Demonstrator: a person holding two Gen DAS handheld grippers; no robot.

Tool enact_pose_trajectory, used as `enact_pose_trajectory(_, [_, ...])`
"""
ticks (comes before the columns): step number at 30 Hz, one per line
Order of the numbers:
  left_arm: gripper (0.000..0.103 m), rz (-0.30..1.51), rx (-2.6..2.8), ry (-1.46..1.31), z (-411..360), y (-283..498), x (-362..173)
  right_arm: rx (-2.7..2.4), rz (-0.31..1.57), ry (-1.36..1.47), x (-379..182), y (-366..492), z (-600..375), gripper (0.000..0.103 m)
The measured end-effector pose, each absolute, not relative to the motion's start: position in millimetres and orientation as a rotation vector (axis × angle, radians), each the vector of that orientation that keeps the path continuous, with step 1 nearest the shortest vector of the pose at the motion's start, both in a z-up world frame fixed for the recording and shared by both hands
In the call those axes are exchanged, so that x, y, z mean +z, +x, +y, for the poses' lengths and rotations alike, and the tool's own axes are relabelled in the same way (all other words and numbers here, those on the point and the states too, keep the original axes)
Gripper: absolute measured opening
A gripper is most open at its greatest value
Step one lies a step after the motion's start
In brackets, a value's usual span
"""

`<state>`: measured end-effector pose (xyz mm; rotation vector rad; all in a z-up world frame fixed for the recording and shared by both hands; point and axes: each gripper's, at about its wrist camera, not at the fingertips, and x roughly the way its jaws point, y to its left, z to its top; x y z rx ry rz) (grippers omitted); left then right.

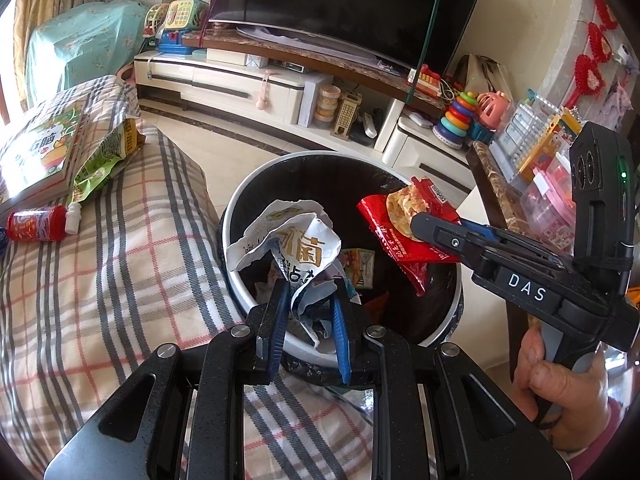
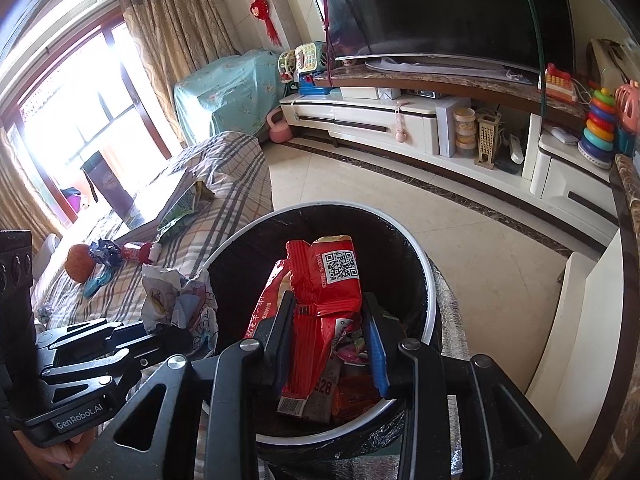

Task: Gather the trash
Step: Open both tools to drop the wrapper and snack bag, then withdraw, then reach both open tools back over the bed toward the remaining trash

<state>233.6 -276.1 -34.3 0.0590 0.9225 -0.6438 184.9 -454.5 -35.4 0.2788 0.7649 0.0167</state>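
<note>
Trash fills both our grippers above the open bin [image 1: 240, 208]: our left gripper [image 1: 309, 312] pinches a crumpled white wrapper [image 1: 296, 240] tight between its blue pads, over the near rim, and our right gripper [image 2: 330, 340] holds a red snack bag [image 2: 320, 300] over the bin's mouth. Its left pad lies against the bag; whether the right pad touches it we cannot tell. A hand [image 1: 560, 392] grips the right tool's handle at the frame's edge.

Inside the black-lined bin we see other packets [image 2: 316, 396] already lying at the bottom. Nothing sits between either piece and the opening.

Just beside the bin, on our left, a plaid-covered surface [image 1: 120, 280] carries more litter: a small red bottle with a white cap [image 1: 38, 224], a green snack bag [image 1: 100, 164] tucked under a picture book [image 1: 40, 148], and, from the right wrist, an orange [image 2: 80, 264] and a dark crumpled wrapper [image 2: 105, 252].

The floor [image 2: 460, 248] is pale glossy tile with a dark border. Beyond it we see a long white TV cabinet [image 2: 380, 124] under a large dark television [image 2: 432, 8], with toys such as a ring stacker [image 2: 598, 128]. Curtains [image 2: 176, 44] flank a bright window [image 2: 76, 108].
</note>
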Motion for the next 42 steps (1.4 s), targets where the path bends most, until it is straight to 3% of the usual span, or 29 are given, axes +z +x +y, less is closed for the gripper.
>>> enact_pose_trajectory(3, [0.025,0.929,-0.647,0.054,-276.0,233.9,-34.4,0.013,0.768,0.275,-36.5,185.5,-455.1,0.036])
enact_pose_trajectory(7, [0.043,0.914,-0.642,0.055,-273.4,229.8,-32.0,0.024,0.769,0.294,-36.3,185.7,-455.9,0.051])
enact_pose_trajectory(11, [0.052,0.894,-0.633,0.058,-265.5,223.1,-30.3,0.023,0.755,0.306,-34.2,183.1,-455.3,0.062])
enact_pose_trajectory(15, [0.053,0.887,-0.617,0.051,-252.0,217.3,-32.4,0.027,0.742,0.322,-29.5,178.4,-452.9,0.063])
enact_pose_trajectory(20, [0.056,0.888,-0.575,0.023,-224.4,208.5,-37.0,0.053,0.700,0.331,-20.1,167.2,-438.7,0.085])
enact_pose_trajectory(23, [0.058,0.886,-0.541,0.012,-205.0,203.6,-40.2,0.079,0.686,0.343,-17.6,162.0,-426.0,0.092])
enact_pose_trajectory(28, [0.063,0.891,-0.473,-0.023,-163.3,196.9,-46.4,0.132,0.682,0.362,-16.7,156.8,-400.9,0.095])
enact_pose_trajectory(42, [0.063,0.877,-0.325,-0.107,-59.3,188.2,-53.6,0.281,0.716,0.289,-30.1,163.9,-316.4,0.095])
